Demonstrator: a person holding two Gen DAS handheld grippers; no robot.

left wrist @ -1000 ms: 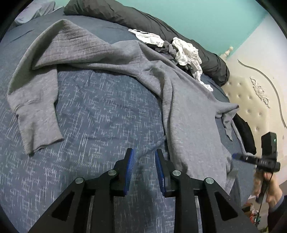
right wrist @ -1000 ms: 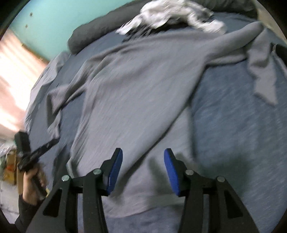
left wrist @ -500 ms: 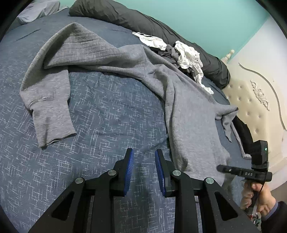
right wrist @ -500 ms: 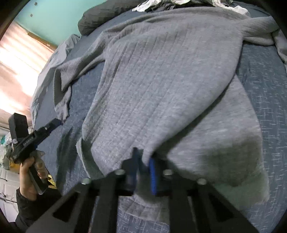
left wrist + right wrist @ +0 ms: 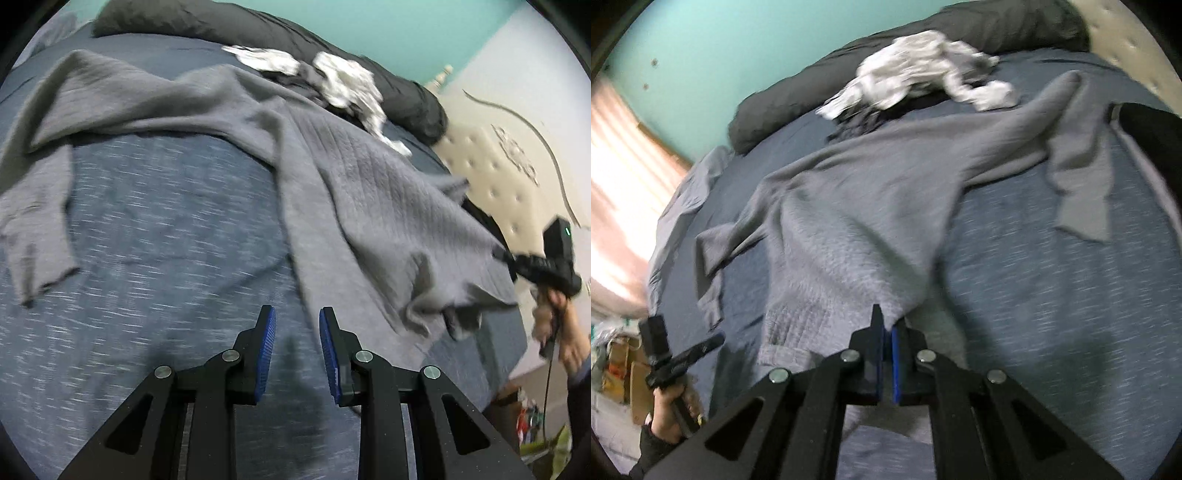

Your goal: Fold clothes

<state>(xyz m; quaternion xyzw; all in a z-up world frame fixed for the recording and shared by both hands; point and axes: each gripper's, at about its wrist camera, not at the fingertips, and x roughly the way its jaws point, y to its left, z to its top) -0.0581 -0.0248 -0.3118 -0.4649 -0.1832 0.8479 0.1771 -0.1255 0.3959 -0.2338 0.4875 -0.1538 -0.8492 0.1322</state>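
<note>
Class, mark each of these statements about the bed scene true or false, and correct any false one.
1. The right gripper is shut on the grey sweater. True.
2. The left gripper holds a sleeve. False: its fingers are apart, empty, above the blue bedspread.
3. A white garment lies beyond the sweater. True.
4. The wall behind the bed is red. False: the wall is turquoise.

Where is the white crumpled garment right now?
The white crumpled garment lies at the far end of the bed, against the dark bolster pillow and just beyond the grey sweater; the left wrist view shows it upper centre.
</note>
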